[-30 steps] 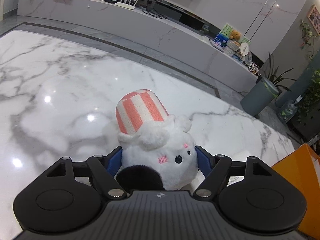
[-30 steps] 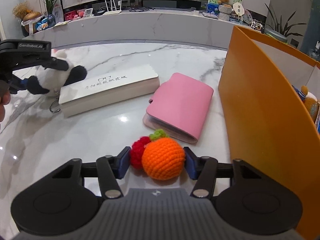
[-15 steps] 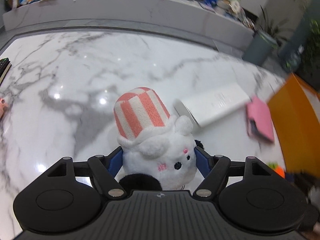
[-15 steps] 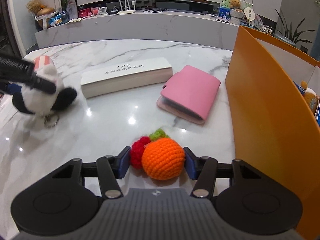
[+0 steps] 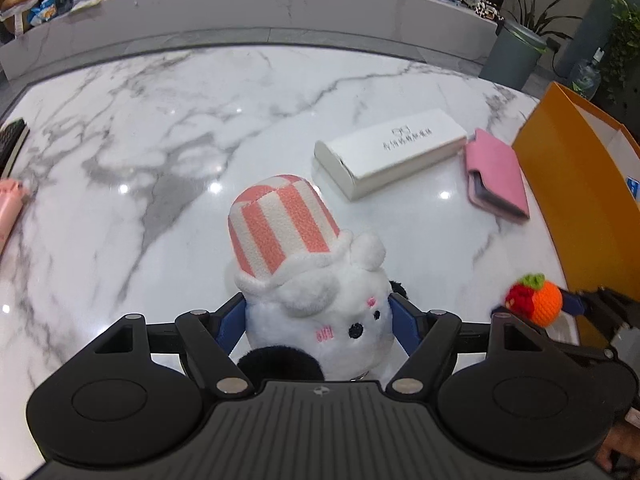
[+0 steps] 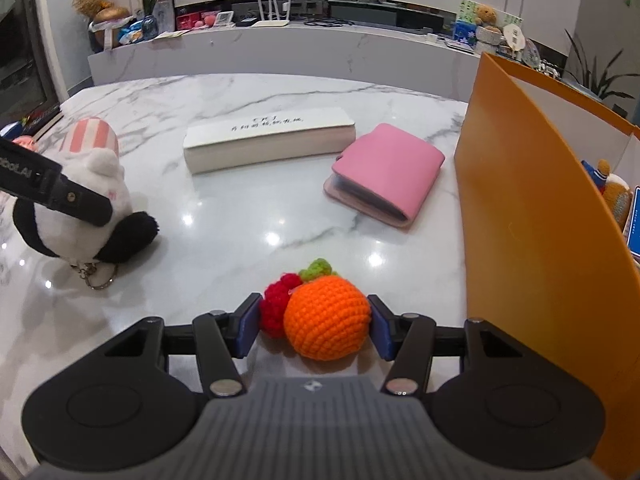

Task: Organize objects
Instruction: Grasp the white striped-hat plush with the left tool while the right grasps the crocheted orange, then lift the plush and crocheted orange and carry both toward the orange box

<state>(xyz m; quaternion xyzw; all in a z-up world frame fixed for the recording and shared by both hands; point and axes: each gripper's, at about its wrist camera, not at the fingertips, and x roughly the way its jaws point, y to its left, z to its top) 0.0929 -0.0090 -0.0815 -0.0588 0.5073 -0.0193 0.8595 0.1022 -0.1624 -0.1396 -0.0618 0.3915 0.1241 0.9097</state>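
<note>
The marble table (image 6: pixel 248 216) carries everything, and at its right edge stands the tall orange box (image 6: pixel 532 240) with its top open, so I take it as the place the loose things are meant to go; a knitted toy and something blue already sit inside it. Out on the table, well short of the box, the long white case (image 6: pixel 268 138) lies flat with printed characters on its lid, and the pink wallet (image 6: pixel 390 170) lies just beside its right end, nearer the box wall. Both look untouched, waiting their turn.

The plush panda with the striped hat (image 5: pixel 316 292) is off the table, pinched at its white body between the blue pads of the left gripper (image 5: pixel 318 320), whose jaws stand wide only because the toy is so fat. Its key ring (image 6: pixel 98 276) dangles free below, which suggests the grip is high on the body.

Smallest is the crocheted orange with a red berry (image 6: pixel 320 320), squeezed between the pads of the right gripper (image 6: pixel 314 326), held above the table just beside the orange wall, so it seems likely to drop in first
</note>
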